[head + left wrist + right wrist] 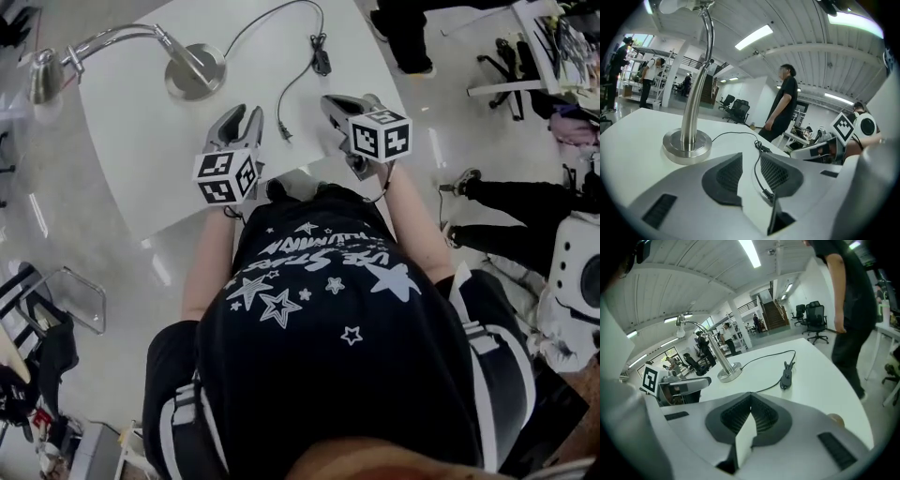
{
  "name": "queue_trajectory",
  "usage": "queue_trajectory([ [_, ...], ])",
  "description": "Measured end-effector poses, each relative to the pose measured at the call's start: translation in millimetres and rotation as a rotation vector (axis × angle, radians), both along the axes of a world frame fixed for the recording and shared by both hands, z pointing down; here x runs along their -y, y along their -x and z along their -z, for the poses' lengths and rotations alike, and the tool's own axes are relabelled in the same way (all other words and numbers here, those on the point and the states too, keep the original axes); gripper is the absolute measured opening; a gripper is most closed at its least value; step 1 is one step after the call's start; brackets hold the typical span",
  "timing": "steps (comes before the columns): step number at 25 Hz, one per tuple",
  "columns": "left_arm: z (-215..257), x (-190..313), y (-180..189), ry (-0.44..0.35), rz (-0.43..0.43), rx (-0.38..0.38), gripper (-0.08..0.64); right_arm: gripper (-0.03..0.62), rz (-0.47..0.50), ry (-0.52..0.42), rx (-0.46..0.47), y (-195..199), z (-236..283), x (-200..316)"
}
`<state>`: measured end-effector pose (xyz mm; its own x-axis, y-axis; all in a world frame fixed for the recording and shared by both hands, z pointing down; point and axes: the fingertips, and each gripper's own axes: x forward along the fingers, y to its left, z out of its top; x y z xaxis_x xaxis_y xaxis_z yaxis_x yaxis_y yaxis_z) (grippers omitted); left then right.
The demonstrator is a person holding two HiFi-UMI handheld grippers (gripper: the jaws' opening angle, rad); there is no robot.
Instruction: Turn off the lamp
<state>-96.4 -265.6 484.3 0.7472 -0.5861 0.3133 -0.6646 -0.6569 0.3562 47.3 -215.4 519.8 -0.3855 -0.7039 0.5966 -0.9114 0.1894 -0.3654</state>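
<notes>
The small, light inline switch (322, 64) of the lamp (192, 70), likely to slide unless pinched by its sides, is seen just ahead of the closed, empty right gripper (330, 101), the left gripper (242, 113) being held agape.

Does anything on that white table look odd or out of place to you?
One thing: the lamp's cord runs from the lamp base through its inline switch and ends in a loose plug lying on the table, connected to nothing in view. The lamp head also hangs out past the table's left edge.
</notes>
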Motion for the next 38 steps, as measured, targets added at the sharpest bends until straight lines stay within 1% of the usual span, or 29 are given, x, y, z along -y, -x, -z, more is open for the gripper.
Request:
queue_trajectory([
  [4,13.2,-2.3,-0.9,0.004,0.009,-0.054,0.131,0.006,-0.036,-0.019,0.016,-9.8,5.9,-2.5],
  [6,18.6,-5.0,-2.1,-0.001,0.014,-0.066,0.13,0.006,-0.027,-0.035,0.021,-7.2,9.9,-5.1],
  [9,23.4,-12.7,-5.0,-0.009,0.025,-0.056,0.13,0.006,0.006,-0.055,0.035,-2.8,15.2,-15.9],
  [12,28.4,-27.0,-11.6,-0.018,0.027,-0.038,0.13,0.006,0.019,-0.067,0.059,-8.9,16.0,-31.1],
  [16,32.2,-52.8,-20.9,-0.023,0.032,-0.021,0.129,0.006,0.013,-0.079,0.077,-22.9,18.1,-53.0],
  [19,33.9,-70.0,-22.2,-0.027,0.054,-0.011,0.125,0.006,0.023,-0.096,0.086,-26.4,21.8,-69.8],
  [22,41.1,-87.9,-24.3,-0.044,0.084,-0.01,0.096,0.006,0.037,-0.12,0.093,-30.6,28.3,-88.7],
  [26,52.4,-118.8,-32.1,-0.081,0.093,0.0,0.073,0.006,0.055,-0.155,0.104,-37.4,37.2,-117.1],
  [32,63.4,-169.6,-39.7,-0.09,0.109,-0.02,0.06,0.006,0.076,-0.193,0.107,-45.6,51.2,-161.4],
  [38,74.1,-219.5,-42.5,-0.124,0.123,-0.025,0.057,0.005,0.104,-0.236,0.108,-45.8,58.4,-207.9],
])
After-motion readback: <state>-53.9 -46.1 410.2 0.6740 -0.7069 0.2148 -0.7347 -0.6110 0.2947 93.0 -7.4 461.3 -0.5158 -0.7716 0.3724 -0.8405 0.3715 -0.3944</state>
